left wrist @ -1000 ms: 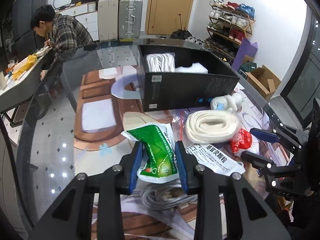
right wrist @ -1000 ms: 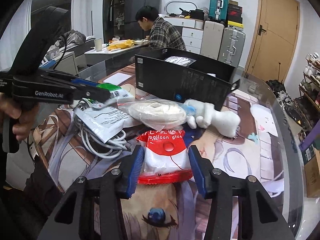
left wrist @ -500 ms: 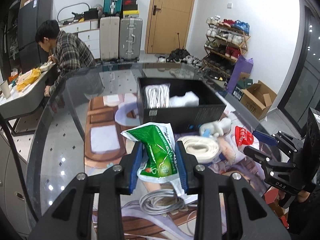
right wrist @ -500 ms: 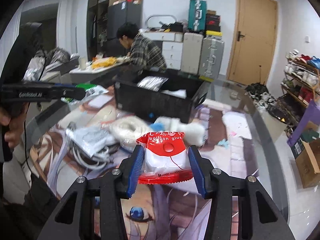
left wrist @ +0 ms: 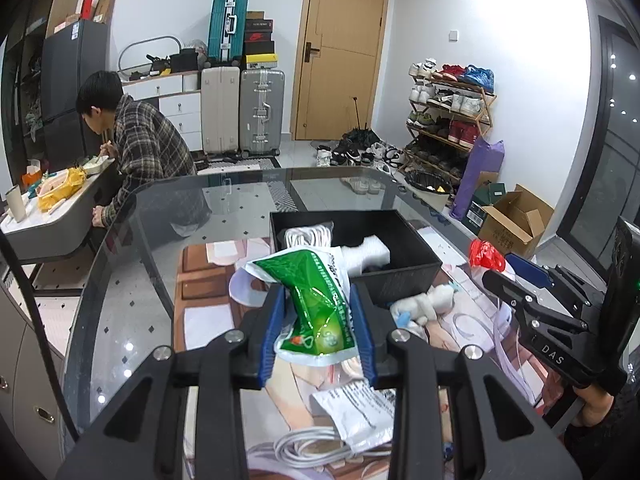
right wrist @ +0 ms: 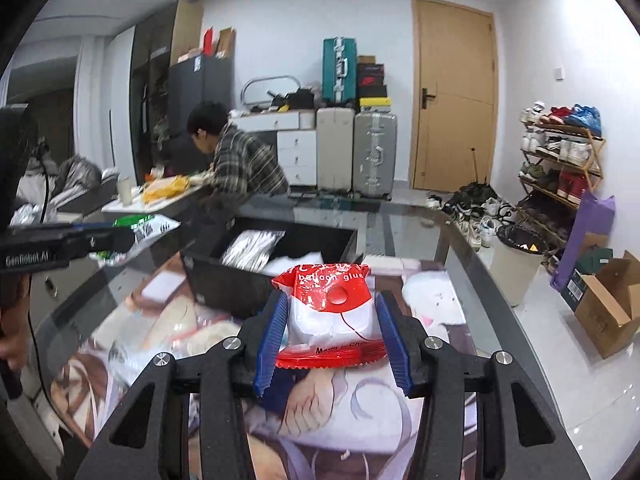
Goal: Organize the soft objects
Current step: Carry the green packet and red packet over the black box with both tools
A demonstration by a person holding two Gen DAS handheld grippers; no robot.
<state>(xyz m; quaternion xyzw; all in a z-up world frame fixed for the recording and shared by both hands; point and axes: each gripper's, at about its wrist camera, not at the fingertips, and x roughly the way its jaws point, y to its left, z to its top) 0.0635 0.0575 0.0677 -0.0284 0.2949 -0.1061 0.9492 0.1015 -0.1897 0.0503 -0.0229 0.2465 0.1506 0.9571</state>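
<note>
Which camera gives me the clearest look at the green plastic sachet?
The left wrist view: the green plastic sachet sits centred and sharp, pinched between the left gripper fingers. The right wrist view shows only its white printed end, blurred at the left edge.

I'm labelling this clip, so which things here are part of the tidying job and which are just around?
Part of the job:
left gripper gripping green packet
right gripper gripping red balloon glue packet
black box
white plush toy

Just around:
suitcases
shoe rack
cardboard box
</note>
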